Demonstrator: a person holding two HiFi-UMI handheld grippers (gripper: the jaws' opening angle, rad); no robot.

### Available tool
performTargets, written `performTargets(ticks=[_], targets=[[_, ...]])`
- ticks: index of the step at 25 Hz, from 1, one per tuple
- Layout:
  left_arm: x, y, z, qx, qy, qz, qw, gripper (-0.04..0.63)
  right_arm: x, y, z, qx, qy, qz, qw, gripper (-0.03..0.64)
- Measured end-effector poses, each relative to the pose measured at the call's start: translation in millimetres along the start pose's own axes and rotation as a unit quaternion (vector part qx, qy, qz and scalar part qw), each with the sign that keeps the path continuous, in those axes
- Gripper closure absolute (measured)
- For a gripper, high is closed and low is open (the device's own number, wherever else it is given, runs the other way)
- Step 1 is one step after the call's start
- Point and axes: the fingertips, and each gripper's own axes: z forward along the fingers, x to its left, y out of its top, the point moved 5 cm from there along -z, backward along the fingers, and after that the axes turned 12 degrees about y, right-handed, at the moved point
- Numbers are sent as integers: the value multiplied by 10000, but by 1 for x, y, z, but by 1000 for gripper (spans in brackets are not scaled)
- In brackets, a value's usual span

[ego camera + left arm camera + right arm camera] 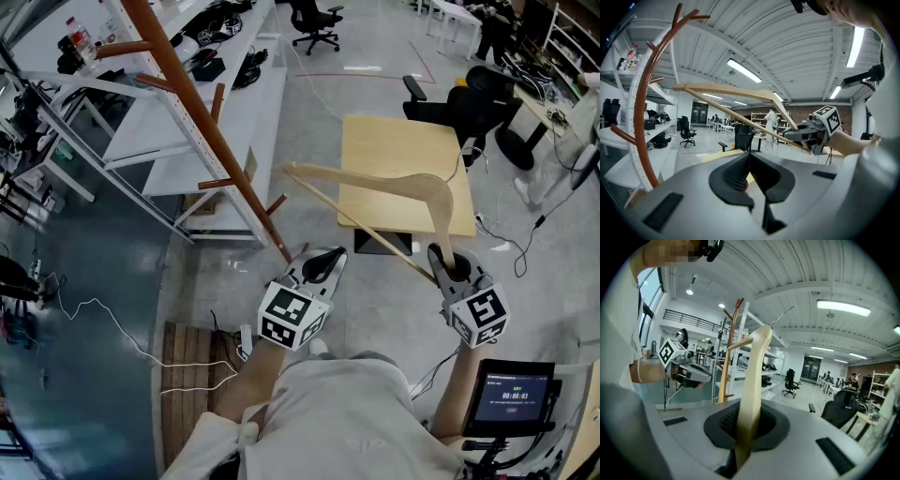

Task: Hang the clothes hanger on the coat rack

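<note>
The light wooden hanger is held up in the air over the floor, its thin crossbar slanting down to the right. My right gripper is shut on the hanger's right arm end; in the right gripper view that arm rises straight out of the jaws. My left gripper is shut and empty, just left of the hanger and below its left tip. The brown coat rack with short pegs leans across the upper left, its foot near the left gripper. In the left gripper view the hanger crosses above the shut jaws, with the rack to the left.
White shelving stands right behind the rack. A square wooden table is beyond the hanger, with black office chairs further back. A wooden pallet and a white cable lie on the floor at left. A screen is at bottom right.
</note>
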Motion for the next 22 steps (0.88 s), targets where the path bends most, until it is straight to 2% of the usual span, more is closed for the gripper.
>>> performTargets(ticks=[5,8,11,14,17,22], targets=[[20,6,0,-24,287,-32,9996,594,-7,30,35,-175,582,-267,9978,606],[45,11,-1,-98,777,-212,9967,594,-13,52,70,-257,1167,-597,9910,606],[65,11,-18,-145,1363,-327,9900,594,-4,71,104,-312,1761,-987,9789,606],[85,12,-44,-209,1978,-378,9793,594,12,94,139,-426,2290,-1362,9629,606],[104,16,-75,-253,2571,-424,9651,594,34,120,174,-572,2778,-1597,9455,606],[128,31,-124,-377,3329,-357,9415,594,69,171,221,-890,3302,-1818,9220,606]])
